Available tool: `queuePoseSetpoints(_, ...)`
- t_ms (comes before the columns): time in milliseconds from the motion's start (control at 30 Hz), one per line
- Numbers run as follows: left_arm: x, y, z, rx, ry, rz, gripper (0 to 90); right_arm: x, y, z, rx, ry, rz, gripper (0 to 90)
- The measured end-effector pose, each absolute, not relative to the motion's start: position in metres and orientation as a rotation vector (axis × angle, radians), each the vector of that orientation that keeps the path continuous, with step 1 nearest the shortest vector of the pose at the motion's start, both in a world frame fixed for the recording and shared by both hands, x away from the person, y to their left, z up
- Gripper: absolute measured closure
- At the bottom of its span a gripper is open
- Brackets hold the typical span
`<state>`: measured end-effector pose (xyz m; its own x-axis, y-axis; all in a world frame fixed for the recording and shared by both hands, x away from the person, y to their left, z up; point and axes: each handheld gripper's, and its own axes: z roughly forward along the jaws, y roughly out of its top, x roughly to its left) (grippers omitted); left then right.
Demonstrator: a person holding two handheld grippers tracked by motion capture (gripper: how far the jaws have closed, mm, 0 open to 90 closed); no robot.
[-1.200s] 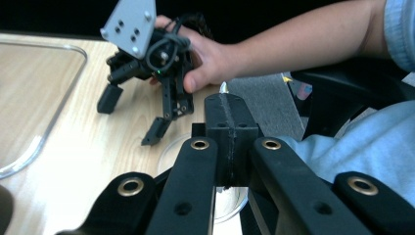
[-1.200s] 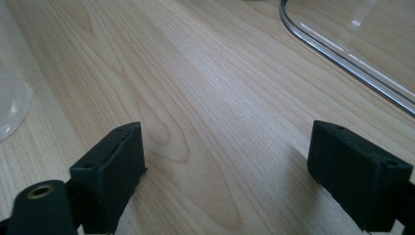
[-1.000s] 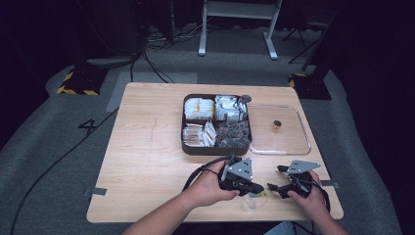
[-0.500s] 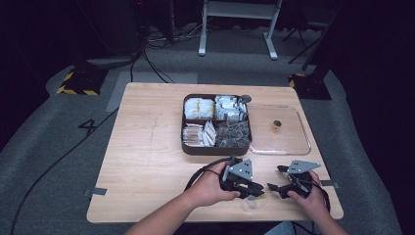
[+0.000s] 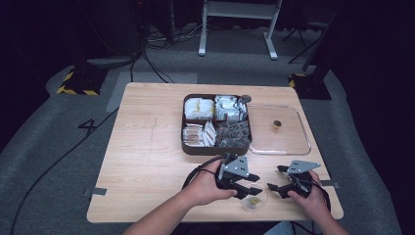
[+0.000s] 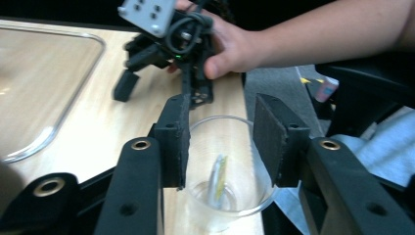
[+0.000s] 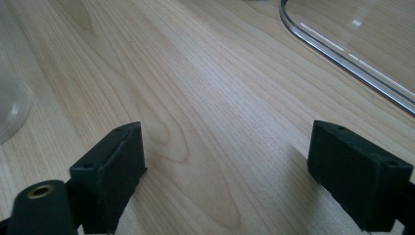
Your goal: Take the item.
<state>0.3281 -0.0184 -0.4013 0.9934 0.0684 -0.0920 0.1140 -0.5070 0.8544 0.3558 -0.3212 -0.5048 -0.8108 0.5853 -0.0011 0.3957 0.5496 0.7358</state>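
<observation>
A small clear plastic cup [image 5: 254, 202] stands near the table's front edge, with a yellowish sachet [image 6: 218, 177] upright inside it. My left gripper [image 5: 248, 185] hovers just over the cup, open; in the left gripper view its jaws [image 6: 222, 142] stand on either side of the cup [image 6: 235, 203] rim without pressing on it. My right gripper [image 5: 278, 180] is a short way to the right, open and empty, low over bare wood [image 7: 230, 161]. The left gripper view has the right gripper [image 6: 161, 90] beyond the cup, held in a hand.
A dark four-compartment box [image 5: 188, 147] of sachets and packets sits mid-table. A clear lid [image 5: 306, 142] lies flat to its right, with a small brown object [image 5: 277, 125] on it. Its rim [image 7: 342, 54] runs near my right gripper. The table's front edge is close.
</observation>
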Motion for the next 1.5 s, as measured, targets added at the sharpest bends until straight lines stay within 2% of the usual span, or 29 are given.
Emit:
queuePoseSetpoints(367, 0.326, 0.023, -0.396, 2.109, 0.293, 0.099, 48.0, 0.353, -0.320, -0.505, 0.859, 2.517, 1.099, 14.1)
queuePoseSetpoints(767, 0.319, 0.085, -0.401, 2.084, 0.528, 0.250, 40.4, 0.352, -0.321, -0.505, 0.859, 2.514, 1.100, 14.5)
queuePoseSetpoints(1033, 0.317, 0.132, -0.415, 2.081, 0.712, 0.341, 37.5, 0.350, -0.322, -0.504, 0.866, 2.513, 1.104, 15.1)
queuePoseSetpoints(1500, 0.314, 0.193, -0.455, 2.116, 0.953, 0.400, 35.8, 0.347, -0.329, -0.505, 0.868, 2.510, 1.107, 15.6)
